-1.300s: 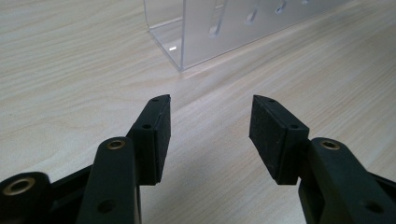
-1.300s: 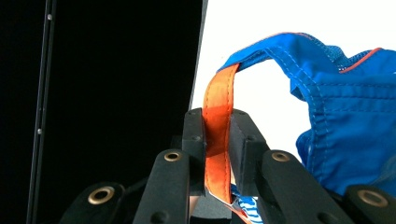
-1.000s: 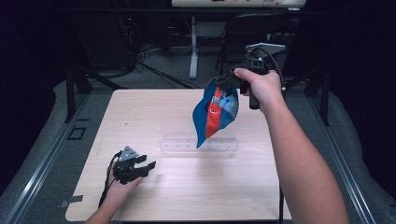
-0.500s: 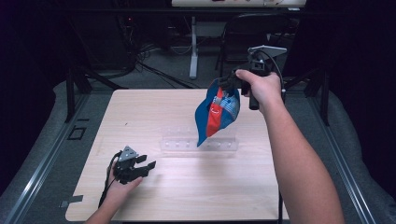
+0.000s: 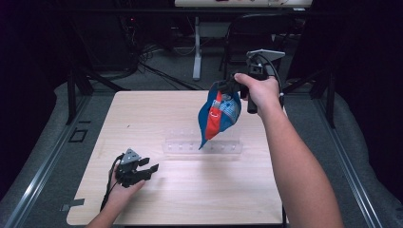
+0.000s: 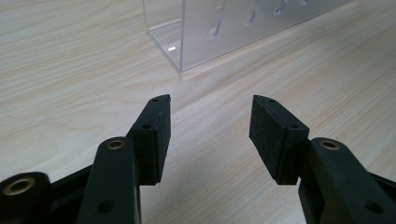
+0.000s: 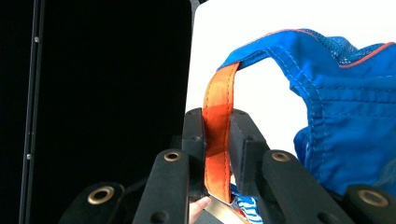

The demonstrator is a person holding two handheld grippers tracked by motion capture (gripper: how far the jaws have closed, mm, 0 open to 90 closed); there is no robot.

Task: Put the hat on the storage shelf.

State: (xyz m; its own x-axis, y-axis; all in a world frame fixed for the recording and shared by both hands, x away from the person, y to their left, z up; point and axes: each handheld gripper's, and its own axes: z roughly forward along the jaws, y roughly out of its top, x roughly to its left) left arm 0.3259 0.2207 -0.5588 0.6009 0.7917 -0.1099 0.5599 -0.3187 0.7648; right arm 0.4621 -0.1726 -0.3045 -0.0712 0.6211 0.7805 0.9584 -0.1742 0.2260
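Right tool (image 7: pixel 217 154) clamped on the orange strap (image 7: pixel 218 116) of the blue bag (image 5: pixel 218 113), lifted above the desk's (image 5: pixel 142 109) far right corner (pickup apparently done, placing left), left tool (image 6: pixel 210 135) apart, idle near the front-left corner.
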